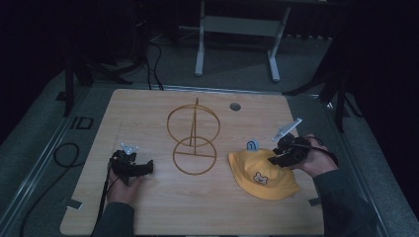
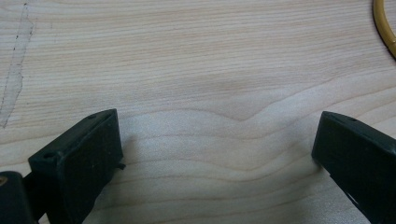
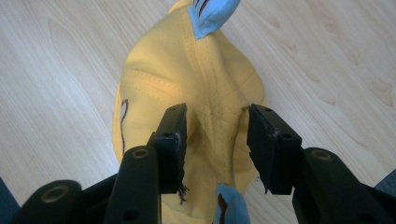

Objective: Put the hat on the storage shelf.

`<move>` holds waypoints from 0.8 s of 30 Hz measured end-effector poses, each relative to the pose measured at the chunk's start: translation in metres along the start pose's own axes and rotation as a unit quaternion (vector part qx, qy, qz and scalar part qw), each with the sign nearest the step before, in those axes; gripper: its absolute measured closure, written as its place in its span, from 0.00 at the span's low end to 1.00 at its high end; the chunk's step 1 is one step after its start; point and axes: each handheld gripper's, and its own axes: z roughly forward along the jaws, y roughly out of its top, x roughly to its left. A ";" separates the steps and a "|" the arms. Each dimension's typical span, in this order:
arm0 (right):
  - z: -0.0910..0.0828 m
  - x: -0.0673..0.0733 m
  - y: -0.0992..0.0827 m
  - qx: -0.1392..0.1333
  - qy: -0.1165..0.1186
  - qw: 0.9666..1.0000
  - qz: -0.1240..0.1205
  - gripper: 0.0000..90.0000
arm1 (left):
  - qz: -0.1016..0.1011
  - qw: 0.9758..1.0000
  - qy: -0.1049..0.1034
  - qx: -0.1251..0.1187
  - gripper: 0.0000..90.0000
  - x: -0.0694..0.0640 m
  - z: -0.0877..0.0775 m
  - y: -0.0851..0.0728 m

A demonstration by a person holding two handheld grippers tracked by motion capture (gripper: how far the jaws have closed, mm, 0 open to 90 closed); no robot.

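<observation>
One table point(image 1: 148, 207), two grippers, one wire stand, one hat were counted. Left gripper point(image 1: 146, 168) was held low over bare wood at the left, jaws spread wide, nothing between them. One gold wire stand point(image 1: 193, 138) with two rings was seen at centre. One yellow hat point(image 1: 263, 174) lay right of it; right gripper point(image 1: 272, 160) was set over its crown, jaws partly apart around a fabric fold point(image 3: 215, 122).

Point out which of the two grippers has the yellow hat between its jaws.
The right gripper: its jaws straddle a ridge of the yellow hat. The left gripper stands wide open over bare table.
</observation>
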 end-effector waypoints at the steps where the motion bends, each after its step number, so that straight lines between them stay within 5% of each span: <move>1: 0.001 0.000 0.002 0.007 0.002 1.000 0.001 0.64 | 0.000 1.000 0.000 0.000 0.02 0.000 0.000 0.000; 15: 0.019 -0.010 0.024 0.104 0.046 0.993 -0.013 0.62 | 0.001 1.000 0.000 -0.002 0.02 0.000 0.000 0.000; 20: 0.026 -0.009 0.033 0.141 0.055 0.988 -0.043 0.88 | 0.001 1.000 0.000 -0.002 0.02 0.000 0.001 0.000; 24: 0.024 -0.006 0.037 0.149 0.050 0.986 -0.062 0.93 | 0.001 1.000 0.000 -0.002 0.02 0.000 0.001 0.000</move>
